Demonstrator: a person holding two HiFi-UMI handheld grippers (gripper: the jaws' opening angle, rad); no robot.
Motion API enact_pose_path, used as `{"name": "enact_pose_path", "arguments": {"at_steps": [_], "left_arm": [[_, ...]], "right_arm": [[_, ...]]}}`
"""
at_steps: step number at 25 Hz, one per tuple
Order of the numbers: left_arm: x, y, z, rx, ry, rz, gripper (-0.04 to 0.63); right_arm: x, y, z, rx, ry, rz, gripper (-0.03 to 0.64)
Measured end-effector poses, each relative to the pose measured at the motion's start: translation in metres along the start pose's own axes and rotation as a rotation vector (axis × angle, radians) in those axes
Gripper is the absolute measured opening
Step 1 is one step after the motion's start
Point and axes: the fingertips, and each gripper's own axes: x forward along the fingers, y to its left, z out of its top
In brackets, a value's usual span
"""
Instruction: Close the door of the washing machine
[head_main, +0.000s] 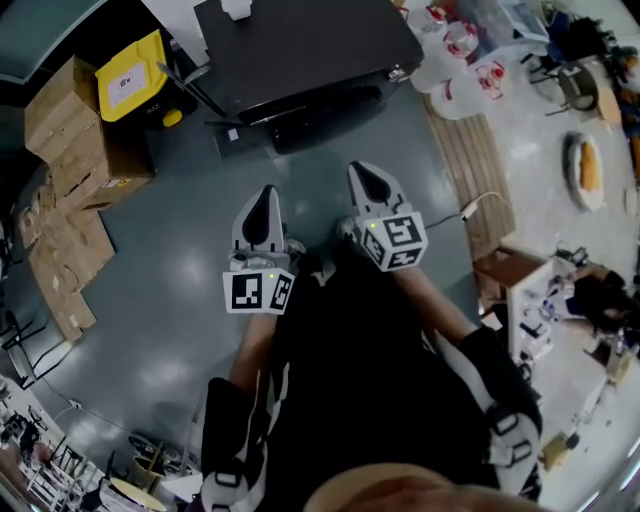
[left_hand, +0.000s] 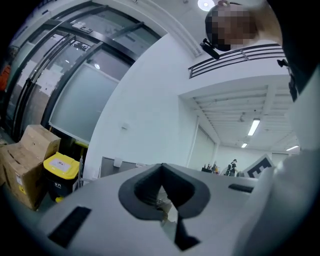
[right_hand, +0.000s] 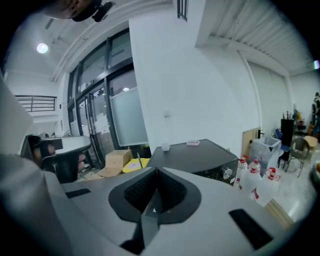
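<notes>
**Layout, head view, left to right**

1. Far left: stacked cardboard boxes (head_main: 72, 135) stand on the grey floor (head_main: 170, 290). A bin with a yellow lid (head_main: 130, 75) sits just beside them.
2. Top centre: the washing machine (head_main: 300, 45) stands behind both tools, well apart from them. Its dark top panel faces the camera. Its front edge (head_main: 315, 105) runs along the lower side. No door leaf projects from that edge, so the door appears flush with the cabinet, though the steep angle leaves this uncertain.
3. Centre: the left tool (head_main: 264, 205) points toward the machine. Its marker cube (head_main: 258, 290) sits at the rear.
4. Right of centre: the right tool (head_main: 372, 182) is angled slightly toward the machine's right corner.
5. Right: white jugs with red labels (head_main: 460, 60) cluster beside the machine. A slatted wooden board (head_main: 480, 165) lies on the floor below them.

**Tool state**

- Left tool (left_hand: 161, 169): jaws narrow, tips meeting, nothing gripped. The boxes (left_hand: 25, 160) and yellow lid (left_hand: 61, 165) show at lower left.
- Right tool (right_hand: 156, 174): jaws fully together, empty. The machine (right_hand: 195, 155) lies straight ahead beyond them, with the jugs (right_hand: 257, 180) to its right.
</notes>
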Motion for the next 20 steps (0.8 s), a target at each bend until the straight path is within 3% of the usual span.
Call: {"name": "enact_pose_path", "arguments": {"at_steps": [6,14,20], "left_arm": [[0.003,-0.03,0.006,0.035,-0.009,0.026,0.005],[0.008,-0.016,0.02,0.048,-0.039,0.095,0.005],[0.008,-0.014,0.022,0.045,-0.05,0.11,0.005]], "right_arm": [[-0.033,-0.009,0.025,0.019,-0.041,0.023,0.009],[-0.035,-0.003,0.048,-0.045,-0.095,0.089,0.009],[-0.034,0.0,0.047,-0.009,-0.113,0.094,0.009]]}}
